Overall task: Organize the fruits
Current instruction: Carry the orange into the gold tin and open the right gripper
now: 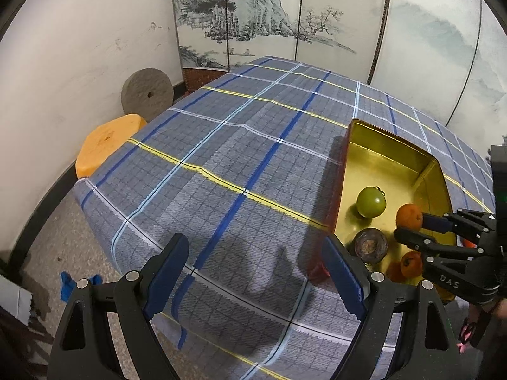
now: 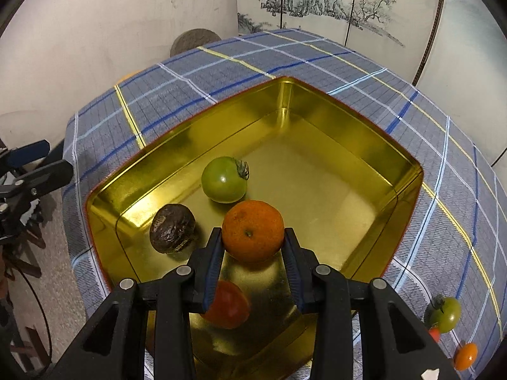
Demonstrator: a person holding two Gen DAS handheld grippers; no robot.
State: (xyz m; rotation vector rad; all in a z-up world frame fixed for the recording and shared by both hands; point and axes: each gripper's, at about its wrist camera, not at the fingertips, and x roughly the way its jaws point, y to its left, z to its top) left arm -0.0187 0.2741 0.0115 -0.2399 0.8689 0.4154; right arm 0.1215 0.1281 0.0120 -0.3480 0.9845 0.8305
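**Orange gripped over gold tin**

Behind everything, a painted screen (image 1: 253, 15) and a white wall (image 1: 79, 63). Against the wall, a stone wheel (image 1: 147, 95), with an orange stool (image 1: 107, 144) beside the table's left edge. Spread over the table, a blue plaid cloth (image 1: 221, 164), wide and bare to the left of the tin. Set on the cloth toward the right, a gold tin (image 2: 374, 120), open-topped, with raised walls all round and bare floor across its far and right parts.

Inside the tin, near its left wall: a green tomato (image 2: 224, 179), a dark wrinkled fruit (image 2: 172, 228) just left of the gripper, and a red fruit (image 2: 229, 304) partly hidden under the fingers. Outside the tin on the cloth, well apart at the lower right: a second green tomato (image 2: 446, 314), a small red piece beside it, mostly hidden, and a small orange fruit (image 2: 465, 356).

Right gripper (image 2: 252, 247) above the tin's near part, blue pads pressed to both sides of an orange (image 2: 253, 230), held just beside the green tomato.

Left gripper (image 1: 255, 272) over bare cloth left of the tin, fingers spread wide with nothing between, right finger close by the tin's near corner.
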